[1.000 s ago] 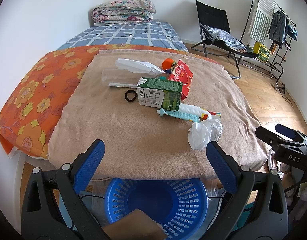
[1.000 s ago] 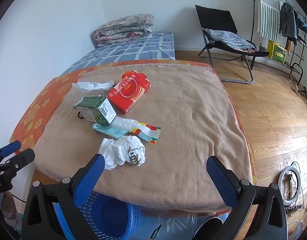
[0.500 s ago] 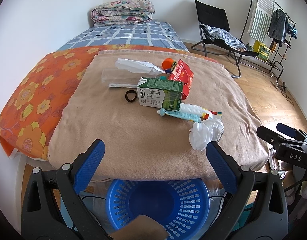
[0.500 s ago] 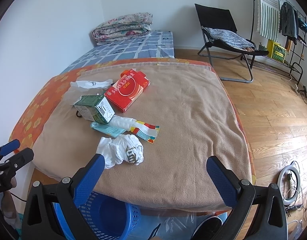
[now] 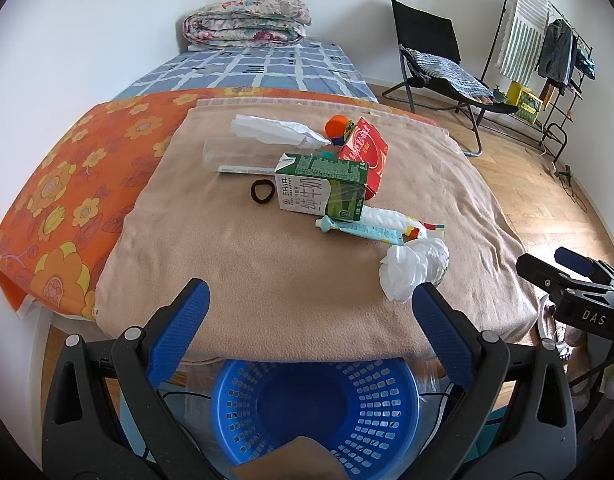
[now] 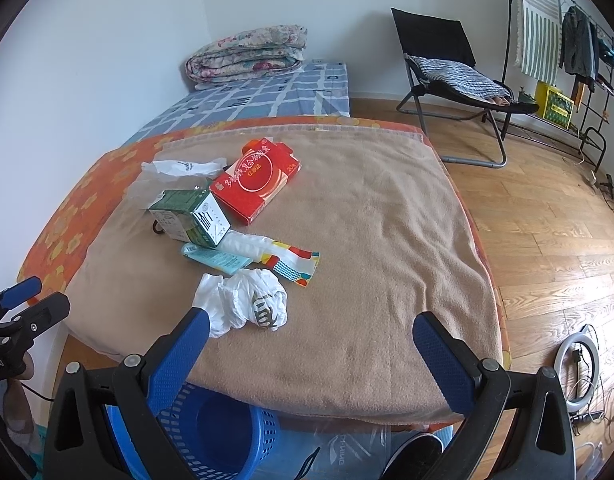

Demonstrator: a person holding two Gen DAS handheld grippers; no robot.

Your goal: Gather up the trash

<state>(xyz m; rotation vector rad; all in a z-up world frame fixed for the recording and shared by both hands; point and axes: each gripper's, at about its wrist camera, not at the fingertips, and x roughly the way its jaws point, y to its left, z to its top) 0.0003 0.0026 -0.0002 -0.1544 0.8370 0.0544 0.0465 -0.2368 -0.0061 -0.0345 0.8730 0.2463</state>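
overall, a tan fleece blanket (image 5: 291, 264) covers the near end of a bed, over an orange flowered sheet (image 5: 67, 184), with a blue checked sheet (image 5: 259, 68) and a folded floral quilt (image 5: 247, 22) farther back against the white wall. a black folding chair (image 6: 447, 64) and a clothes rack (image 6: 563, 40) stand on the wooden floor (image 6: 547, 232) to the right.

the trash lies in a cluster on the left half of the blanket: a crumpled white plastic bag (image 6: 243, 300) nearest the front edge, a pale blue tube (image 6: 215, 258) and a colourful patterned wrapper (image 6: 291, 262) just behind it, then a green-and-white milk carton (image 5: 321, 188), a red flat box (image 6: 255, 178), a black hair tie (image 5: 261, 191), a clear plastic piece (image 5: 235, 152), a white crinkled wrapper (image 5: 275, 130) and an orange cap (image 5: 336, 124).

the right half of the blanket is bare to its edge. a blue perforated plastic basket (image 5: 315, 404) sits on the floor just below the blanket's front edge, with a brown cardboard piece (image 5: 287, 460) in it.

the left hand-held gripper (image 5: 307, 320) hangs above the basket, jaws spread wide and holding nothing; the right hand-held gripper (image 6: 311, 340) is likewise wide open and empty, at the front edge beside the crumpled bag.

compared with a second ago, both views sit slightly farther back and lower, and the trash has not moved.
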